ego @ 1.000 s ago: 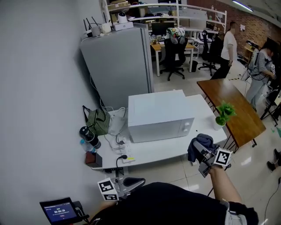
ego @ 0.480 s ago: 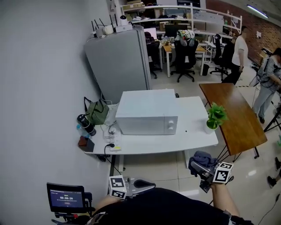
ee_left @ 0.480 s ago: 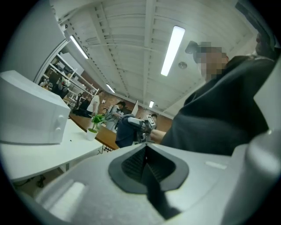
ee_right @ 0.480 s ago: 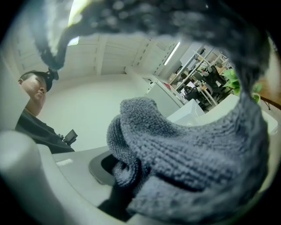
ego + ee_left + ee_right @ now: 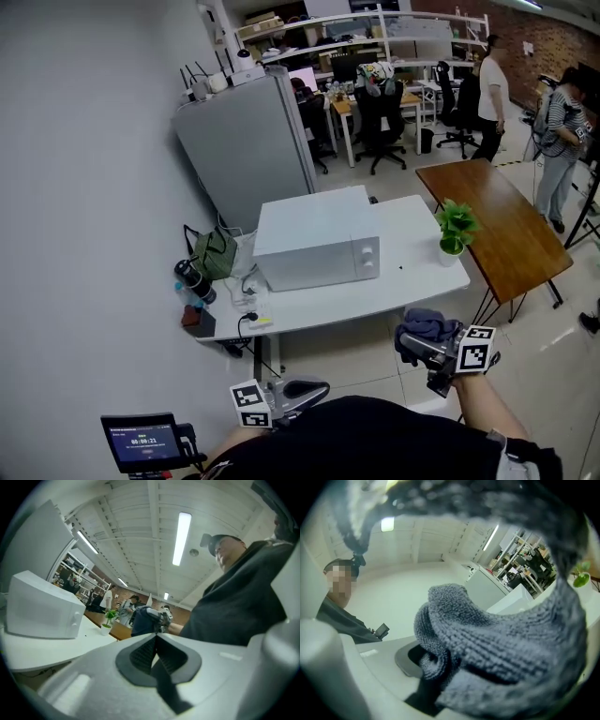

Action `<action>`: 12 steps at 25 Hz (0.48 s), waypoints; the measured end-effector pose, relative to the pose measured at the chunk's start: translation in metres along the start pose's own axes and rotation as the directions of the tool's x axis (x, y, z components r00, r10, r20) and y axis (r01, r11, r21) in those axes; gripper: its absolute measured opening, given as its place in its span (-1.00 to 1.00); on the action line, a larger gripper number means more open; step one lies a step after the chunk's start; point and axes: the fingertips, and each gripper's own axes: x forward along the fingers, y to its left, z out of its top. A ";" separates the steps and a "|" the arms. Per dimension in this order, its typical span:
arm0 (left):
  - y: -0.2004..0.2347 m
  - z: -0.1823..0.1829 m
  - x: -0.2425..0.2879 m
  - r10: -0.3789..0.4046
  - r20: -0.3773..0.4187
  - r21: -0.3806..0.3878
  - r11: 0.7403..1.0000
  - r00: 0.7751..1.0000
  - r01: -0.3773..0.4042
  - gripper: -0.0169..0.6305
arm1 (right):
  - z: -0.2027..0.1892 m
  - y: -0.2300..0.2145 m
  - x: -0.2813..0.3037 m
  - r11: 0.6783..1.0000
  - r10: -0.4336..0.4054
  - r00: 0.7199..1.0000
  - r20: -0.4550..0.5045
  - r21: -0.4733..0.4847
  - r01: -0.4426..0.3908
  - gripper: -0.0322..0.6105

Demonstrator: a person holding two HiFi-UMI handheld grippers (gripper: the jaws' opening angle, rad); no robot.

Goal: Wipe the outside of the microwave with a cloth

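Observation:
The white microwave [image 5: 319, 236] stands on a white table [image 5: 412, 272], door and knobs facing me; it also shows at the left of the left gripper view as the microwave [image 5: 42, 607]. My right gripper [image 5: 419, 344] hangs in front of the table's front edge, apart from it, shut on a grey-blue cloth [image 5: 425, 327]. That cloth [image 5: 501, 639] fills the right gripper view and hides the jaws of the right gripper [image 5: 433, 670]. My left gripper [image 5: 314, 387] is low by my body, shut and empty; in its own view the left gripper [image 5: 155, 640] has its pads pressed together.
A small potted plant [image 5: 454, 228] stands at the table's right end. A green bag [image 5: 212, 253], bottles and a power strip lie left of the microwave. Behind is a grey cabinet [image 5: 248, 141]; a brown table [image 5: 511, 234] is to the right. People stand at the back right.
My view pulled back from the table and then shifted. The right gripper keeps the cloth and now hangs lower, off the table's front edge. The left gripper stays low and shut.

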 end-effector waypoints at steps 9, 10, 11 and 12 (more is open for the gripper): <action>0.033 0.001 -0.070 0.129 0.123 -0.039 0.991 0.984 -0.125 -0.94 | -0.035 0.025 0.041 0.996 0.063 0.997 0.036 0.063 -0.066 -0.46; 0.036 -0.003 -0.070 0.128 0.124 -0.037 0.992 0.984 -0.124 -0.94 | -0.040 0.023 0.043 0.996 0.069 0.997 0.029 0.061 -0.071 -0.46; 0.038 -0.005 -0.070 0.126 0.128 -0.036 0.992 0.984 -0.122 -0.94 | -0.044 0.023 0.045 0.995 0.075 0.997 0.023 0.065 -0.077 -0.46; 0.038 -0.003 -0.072 0.123 0.134 -0.037 0.992 0.983 -0.120 -0.94 | -0.045 0.026 0.048 0.994 0.081 0.997 0.018 0.071 -0.083 -0.46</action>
